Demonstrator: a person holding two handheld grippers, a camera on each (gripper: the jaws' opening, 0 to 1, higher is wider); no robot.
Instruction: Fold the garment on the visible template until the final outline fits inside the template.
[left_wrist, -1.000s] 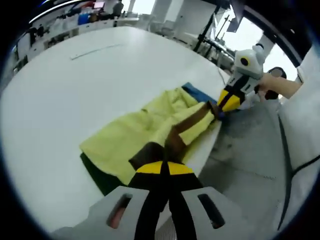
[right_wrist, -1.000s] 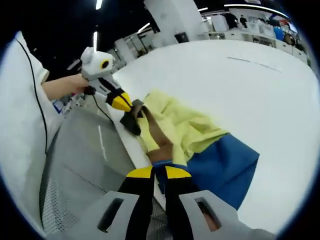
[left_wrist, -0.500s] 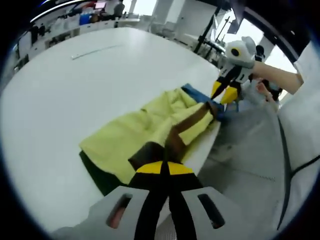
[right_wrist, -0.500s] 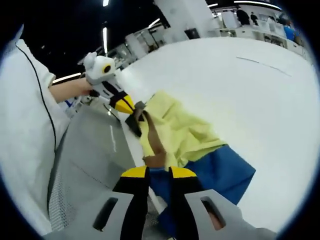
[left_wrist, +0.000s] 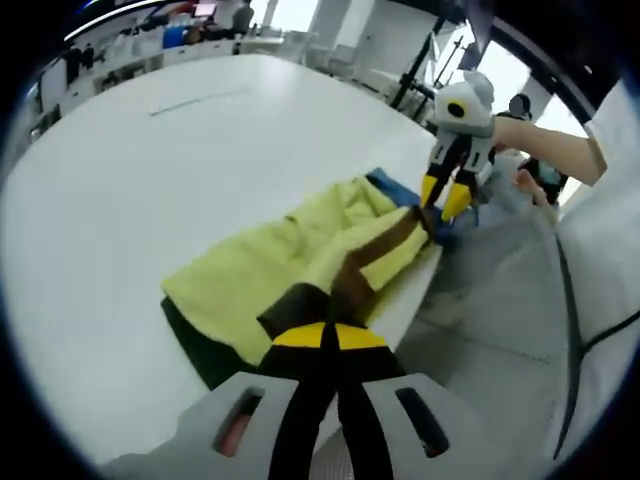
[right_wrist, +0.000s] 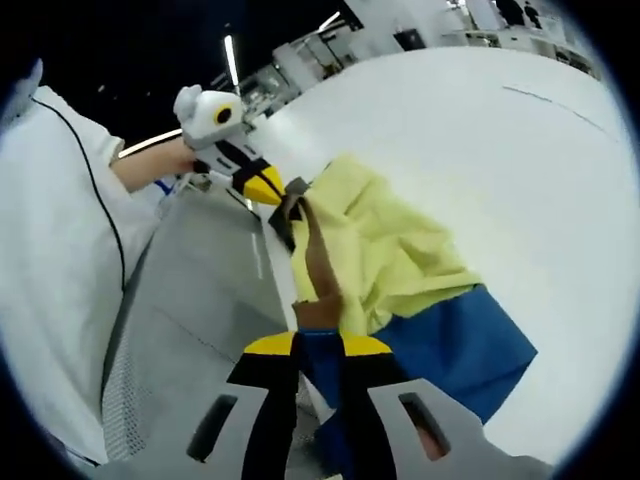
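A yellow garment (left_wrist: 285, 255) with a brown band (left_wrist: 375, 250) lies crumpled on a blue template (right_wrist: 455, 345) at the near edge of the white table (left_wrist: 130, 170). My left gripper (left_wrist: 322, 335) is shut on the dark brown end of the band; in the right gripper view the left gripper (right_wrist: 268, 187) pinches the garment (right_wrist: 380, 245) at the table edge. My right gripper (left_wrist: 442, 197) hangs open just above the band's other end, by the template's blue corner (left_wrist: 385, 185). In its own view the right gripper (right_wrist: 318, 345) has its jaws apart over the band (right_wrist: 318, 275).
Grey floor (left_wrist: 490, 300) drops away right beside the table edge. A person's hand (right_wrist: 150, 165) and white sleeve (right_wrist: 50, 250) hold the left gripper. A thin strip (left_wrist: 195, 98) lies far across the table. Shelves and benches stand at the back.
My right gripper has let go of the band's end, opened and lifted a little above it. The left gripper stays shut on the other end; the garment has hardly moved.
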